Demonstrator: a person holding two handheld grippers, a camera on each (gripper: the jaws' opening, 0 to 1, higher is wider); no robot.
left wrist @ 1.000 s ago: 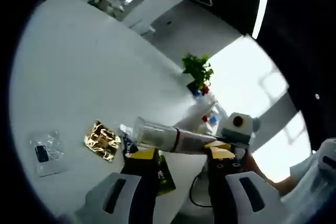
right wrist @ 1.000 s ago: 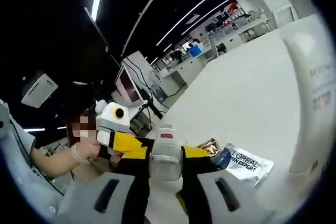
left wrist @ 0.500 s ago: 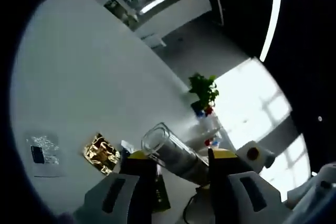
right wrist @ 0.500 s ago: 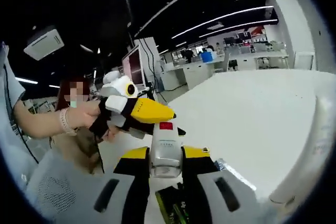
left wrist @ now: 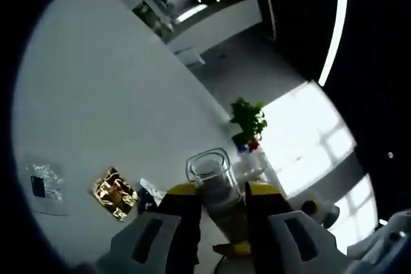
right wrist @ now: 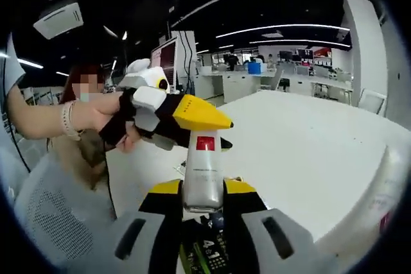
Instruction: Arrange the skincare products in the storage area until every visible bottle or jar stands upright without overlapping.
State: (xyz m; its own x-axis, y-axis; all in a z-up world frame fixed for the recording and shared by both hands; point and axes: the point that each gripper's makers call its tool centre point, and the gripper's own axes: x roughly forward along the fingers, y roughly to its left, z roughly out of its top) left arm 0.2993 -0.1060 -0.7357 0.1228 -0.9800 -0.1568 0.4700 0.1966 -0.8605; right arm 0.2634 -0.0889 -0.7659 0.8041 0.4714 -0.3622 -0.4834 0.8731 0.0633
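A white-and-silver skincare bottle (right wrist: 202,174) with a red label is held at both ends. My right gripper (right wrist: 202,198) is shut on its base, and the bottle rises straight up from those jaws. Held by a person's hand (right wrist: 96,115), my left gripper (right wrist: 192,120) comes in from the left with its yellow jaws shut on the bottle's top. In the left gripper view the bottle's clear cap (left wrist: 209,170) sticks out between the jaws of my left gripper (left wrist: 221,200). Below it, yellow parts of my right gripper (left wrist: 232,248) show.
On the white table (left wrist: 96,94) lie a gold sachet (left wrist: 112,192), a silver sachet (left wrist: 151,190) and a clear plastic packet (left wrist: 42,187). A potted plant (left wrist: 248,120) stands at the table's far edge. A large white tube (right wrist: 379,203) lies at the right, a dark green packet (right wrist: 209,256) below the jaws.
The bottle has swung from lying across the left jaws to pointing along them. In the right gripper view the left gripper has moved from beside the bottle to its top.
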